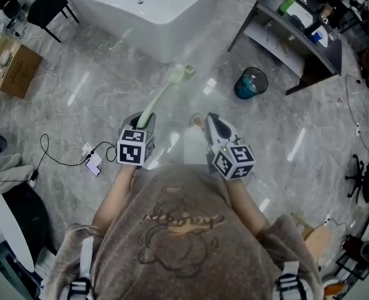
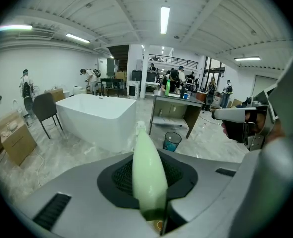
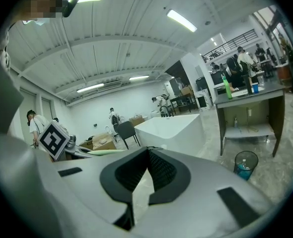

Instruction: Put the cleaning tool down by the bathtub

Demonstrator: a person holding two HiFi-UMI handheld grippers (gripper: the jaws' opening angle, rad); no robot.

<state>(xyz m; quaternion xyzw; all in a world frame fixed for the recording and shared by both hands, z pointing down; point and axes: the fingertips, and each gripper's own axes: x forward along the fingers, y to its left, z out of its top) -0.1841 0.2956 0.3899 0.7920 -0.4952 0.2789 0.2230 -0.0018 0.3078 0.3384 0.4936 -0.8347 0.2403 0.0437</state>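
A pale green long-handled cleaning tool [image 1: 161,97] points across the floor toward the white bathtub [image 1: 141,17], its head [image 1: 179,74] hanging just short of the tub's near corner. My left gripper [image 1: 142,119] is shut on the handle's near end; in the left gripper view the tool [image 2: 149,175] runs straight out between the jaws toward the bathtub [image 2: 94,115]. My right gripper [image 1: 211,122] hovers beside it to the right, apart from the tool. Its jaws [image 3: 147,155] meet with nothing between them. From the right gripper view, the bathtub [image 3: 171,128] lies ahead.
A mesh bin [image 1: 251,83] holding a blue bottle stands right of the tub, by a grey desk [image 1: 297,36]. A black chair [image 1: 47,5] and a cardboard box [image 1: 12,64] sit at the left. Cables [image 1: 65,149] trail over the grey marble floor.
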